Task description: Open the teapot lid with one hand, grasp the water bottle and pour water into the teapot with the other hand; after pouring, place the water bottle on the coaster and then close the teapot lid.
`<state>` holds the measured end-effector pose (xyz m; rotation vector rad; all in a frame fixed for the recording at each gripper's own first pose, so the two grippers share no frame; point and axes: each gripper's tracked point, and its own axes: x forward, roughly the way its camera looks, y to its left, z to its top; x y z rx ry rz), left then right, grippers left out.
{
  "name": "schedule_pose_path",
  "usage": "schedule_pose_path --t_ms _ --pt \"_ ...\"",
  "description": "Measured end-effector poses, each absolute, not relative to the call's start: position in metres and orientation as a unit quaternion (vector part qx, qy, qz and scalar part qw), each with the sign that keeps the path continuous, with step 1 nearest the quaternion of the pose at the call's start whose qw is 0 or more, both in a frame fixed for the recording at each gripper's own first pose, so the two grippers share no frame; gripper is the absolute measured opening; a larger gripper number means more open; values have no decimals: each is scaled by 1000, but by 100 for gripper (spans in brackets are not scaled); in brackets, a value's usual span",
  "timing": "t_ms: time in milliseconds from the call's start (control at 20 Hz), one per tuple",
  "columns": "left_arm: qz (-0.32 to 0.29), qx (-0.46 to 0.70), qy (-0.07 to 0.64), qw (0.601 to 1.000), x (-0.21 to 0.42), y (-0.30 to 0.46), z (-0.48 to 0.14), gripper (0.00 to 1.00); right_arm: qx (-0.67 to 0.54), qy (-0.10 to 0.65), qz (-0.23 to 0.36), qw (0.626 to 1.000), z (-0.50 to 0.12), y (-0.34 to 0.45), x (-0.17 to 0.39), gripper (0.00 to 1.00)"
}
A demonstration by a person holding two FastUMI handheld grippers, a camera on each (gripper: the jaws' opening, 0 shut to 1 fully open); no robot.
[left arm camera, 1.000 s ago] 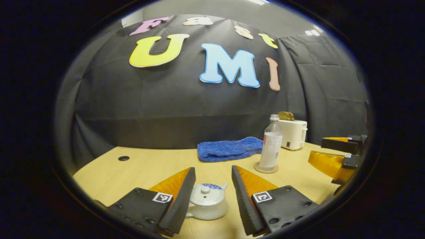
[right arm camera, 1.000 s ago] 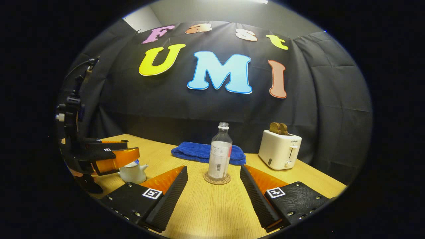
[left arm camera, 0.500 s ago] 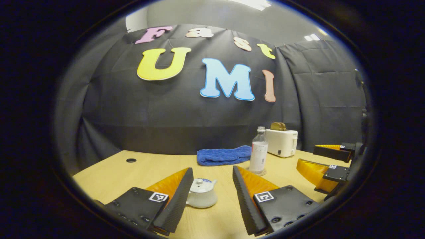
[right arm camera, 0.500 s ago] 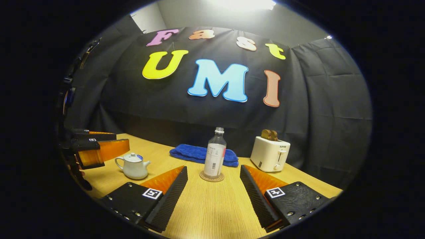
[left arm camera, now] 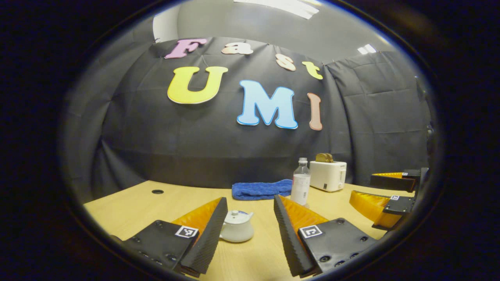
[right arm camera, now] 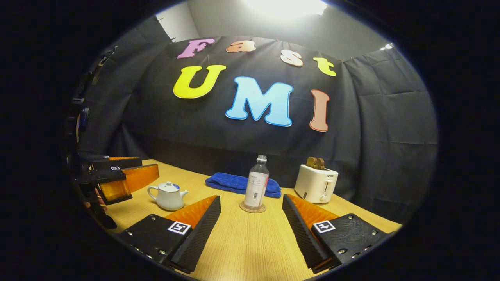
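Both jaws apart, teapot [left arm camera: 236, 231] beyond.

You have a blue towel [right arm camera: 242, 183] lying at the back of the counter [right arm camera: 242, 242]. A white toaster [right arm camera: 315, 183] with toast [right arm camera: 315, 162] in it stands just right of the towel.

One table [right arm camera: 242, 249] carries everything counted here. On it stands one water bottle [right arm camera: 256, 186], upright on one round coaster [right arm camera: 253, 207]. Left of the water bottle sits one white teapot [right arm camera: 168, 197] with one lid [right arm camera: 168, 187] on top. Behind the water bottle lies one blue towel [right arm camera: 234, 182]. To the right of the water bottle stands one white toaster [right arm camera: 315, 183] with two slices of toast [right arm camera: 315, 162] sticking up from it. Far left of the water bottle, the table has one round hole [left arm camera: 157, 191]. Two grippers: the left gripper [left arm camera: 247, 226] and the right gripper [right arm camera: 252, 226], each with two fingers.
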<state>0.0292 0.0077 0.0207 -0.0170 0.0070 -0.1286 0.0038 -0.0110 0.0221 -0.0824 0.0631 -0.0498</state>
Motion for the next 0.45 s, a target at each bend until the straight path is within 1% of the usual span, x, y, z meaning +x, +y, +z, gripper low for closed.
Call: schedule_pose_path --t_ms 250,450 --pt "-92 11 3 996 28 -13 20 77 -35 35 -38 998 19 -19 -5 98" --pt "-103 16 -25 994 21 -21 33 77 -23 41 -51 998 11 -28 -1 98"
